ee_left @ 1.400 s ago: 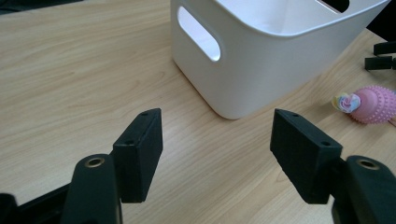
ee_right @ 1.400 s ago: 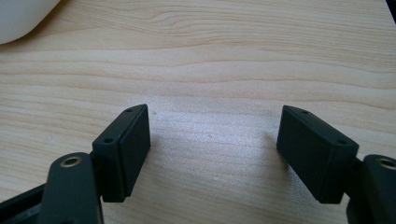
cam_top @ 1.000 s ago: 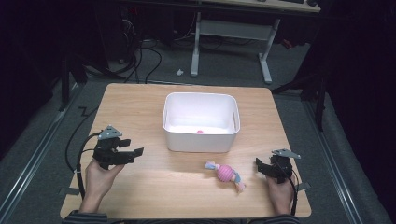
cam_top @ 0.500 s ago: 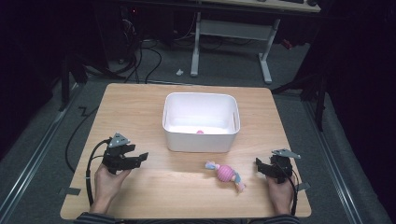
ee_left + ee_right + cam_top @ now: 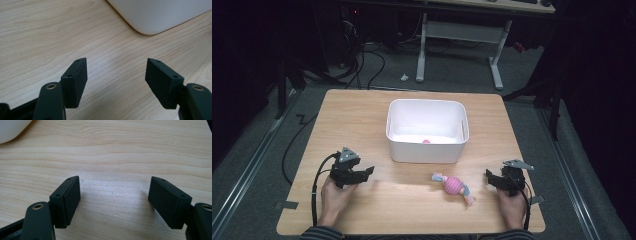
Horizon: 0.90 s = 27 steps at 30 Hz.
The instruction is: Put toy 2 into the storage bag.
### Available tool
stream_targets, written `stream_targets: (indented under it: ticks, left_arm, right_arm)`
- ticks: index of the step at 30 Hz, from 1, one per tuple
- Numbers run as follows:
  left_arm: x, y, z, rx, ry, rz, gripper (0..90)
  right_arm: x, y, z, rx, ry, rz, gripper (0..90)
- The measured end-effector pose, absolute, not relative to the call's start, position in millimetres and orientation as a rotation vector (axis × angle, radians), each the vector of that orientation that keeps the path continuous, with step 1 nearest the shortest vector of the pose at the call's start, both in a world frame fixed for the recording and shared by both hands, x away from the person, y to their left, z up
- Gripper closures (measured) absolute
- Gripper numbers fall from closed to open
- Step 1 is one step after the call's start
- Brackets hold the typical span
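Softness is what we expect of the pink plush toy (image 5: pixel 454 185) lying on the bench (image 5: pixel 362 115) just before the white tub (image 5: pixel 427 131), best pinched at its round middle, while our left claw (image 5: pixel 362 174) and right claw (image 5: pixel 492 178) gape wide, empty.

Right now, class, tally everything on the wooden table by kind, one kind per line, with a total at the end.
White bins: 1
Pink candy-shaped soft toys on the table: 1
Small pink items inside the bin: 1
Hand-held grippers: 2, left gripper and right gripper, both with fingers apart
Total: 5
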<state>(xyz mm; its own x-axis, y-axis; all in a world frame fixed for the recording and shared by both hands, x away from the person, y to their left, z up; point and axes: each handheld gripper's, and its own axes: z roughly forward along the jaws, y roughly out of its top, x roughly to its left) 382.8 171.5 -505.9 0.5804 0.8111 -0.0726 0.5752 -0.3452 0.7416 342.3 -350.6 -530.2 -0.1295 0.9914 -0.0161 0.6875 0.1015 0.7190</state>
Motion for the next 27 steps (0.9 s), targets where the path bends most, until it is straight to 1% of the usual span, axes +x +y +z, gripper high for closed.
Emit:
stream_targets:
  ticks: [10,17,20,27]
  left_arm:
    - [390.0,167.0,-518.3,2.077,1.109,0.452,34.1]
    - [392.1,166.4,-523.7,2.08,1.12,0.463,33.8]
    - [392.9,164.6,-525.4,2.088,1.123,0.483,33.8]
    - [395.8,162.7,-530.4,2.107,1.124,0.482,33.4]
  right_arm:
    - [342.4,-350.6,-530.2,1.635,1.877,0.781,26.0]
    - [342.5,-350.7,-530.2,1.632,1.879,0.781,26.2]
    - [342.2,-350.4,-530.1,1.631,1.88,0.784,27.3]
    - [342.5,-350.6,-530.1,1.627,1.884,0.786,27.5]
